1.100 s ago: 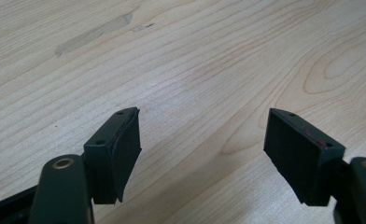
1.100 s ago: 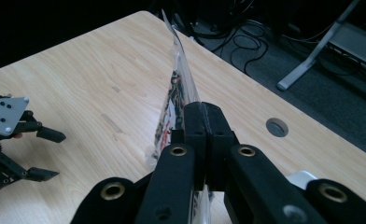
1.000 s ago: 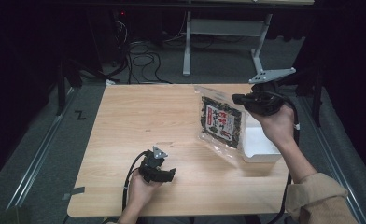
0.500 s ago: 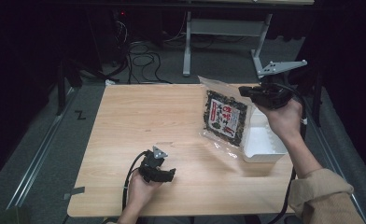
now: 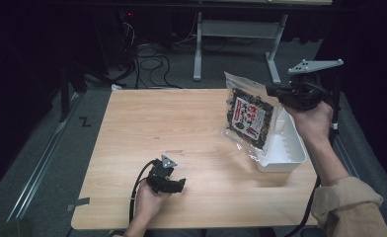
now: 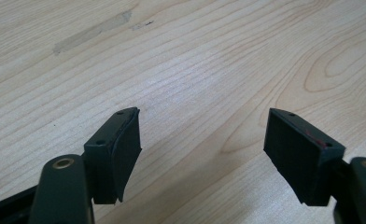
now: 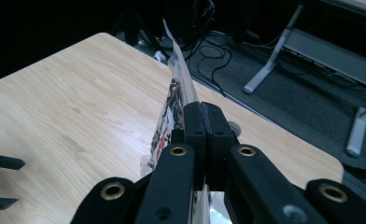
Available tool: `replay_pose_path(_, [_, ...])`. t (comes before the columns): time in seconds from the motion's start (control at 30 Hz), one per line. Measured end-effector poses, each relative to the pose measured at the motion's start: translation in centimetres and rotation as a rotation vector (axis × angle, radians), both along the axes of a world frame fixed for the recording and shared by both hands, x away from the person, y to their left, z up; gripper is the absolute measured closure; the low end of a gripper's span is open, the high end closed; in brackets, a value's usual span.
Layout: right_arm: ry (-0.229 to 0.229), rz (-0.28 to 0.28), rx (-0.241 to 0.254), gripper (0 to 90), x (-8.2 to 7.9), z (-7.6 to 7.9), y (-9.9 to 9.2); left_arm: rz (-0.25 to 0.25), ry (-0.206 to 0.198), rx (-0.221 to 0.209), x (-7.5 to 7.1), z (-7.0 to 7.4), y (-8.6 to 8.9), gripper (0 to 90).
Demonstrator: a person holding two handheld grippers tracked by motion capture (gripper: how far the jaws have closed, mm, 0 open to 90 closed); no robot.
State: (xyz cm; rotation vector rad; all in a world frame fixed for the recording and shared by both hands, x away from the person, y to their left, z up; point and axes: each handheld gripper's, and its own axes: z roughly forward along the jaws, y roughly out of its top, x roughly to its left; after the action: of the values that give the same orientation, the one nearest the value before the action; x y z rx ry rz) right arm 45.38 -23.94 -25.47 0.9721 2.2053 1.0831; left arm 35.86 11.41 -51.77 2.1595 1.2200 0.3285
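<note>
A clear snack bag (image 5: 248, 116) with dark contents and a red-and-white label hangs in the air at the table's right side, over the left edge of a white tray (image 5: 285, 148). My right gripper (image 5: 276, 92) is shut on the bag's upper right edge; in the right gripper view the jaws are pressed together on the bag (image 7: 174, 93), seen edge-on. Near the front edge, my left gripper (image 5: 174, 183) rests low over the wood in a hand. Its jaws (image 6: 202, 149) stand wide open with bare table between them.
The wooden table (image 5: 181, 123) carries the white tray near its right edge. Beyond the far edge lie floor cables (image 5: 147, 54) and a grey desk frame leg (image 5: 197, 44). A cable (image 5: 135, 190) trails from the left gripper off the front edge.
My right gripper has carried the bag up and to the right, lifting it off the table so it hangs over the tray's edge. The left gripper has stayed put.
</note>
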Motion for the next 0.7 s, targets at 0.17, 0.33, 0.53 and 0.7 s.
replay_pose_path(0.17, [-0.014, -0.024, -0.002, 90.0, 0.0, 0.3, -1.2, 0.001, 0.003, 0.001, 0.0, -0.1, 0.0, 27.7])
replay_pose_path(0.33, [-0.027, -0.055, 0.009, 90.0, -0.1, 0.3, -2.6, -0.001, 0.003, 0.002, 0.0, -0.1, 0.0, 27.7])
replay_pose_path(0.53, [-0.033, -0.08, 0.016, 90.0, -0.1, 0.2, -3.8, -0.001, 0.004, 0.004, 0.1, -0.1, 0.0, 27.7])
replay_pose_path(0.7, [-0.038, -0.103, 0.037, 90.0, -0.2, 0.2, -5.0, -0.005, 0.006, 0.006, 0.0, -0.2, -0.1, 27.8])
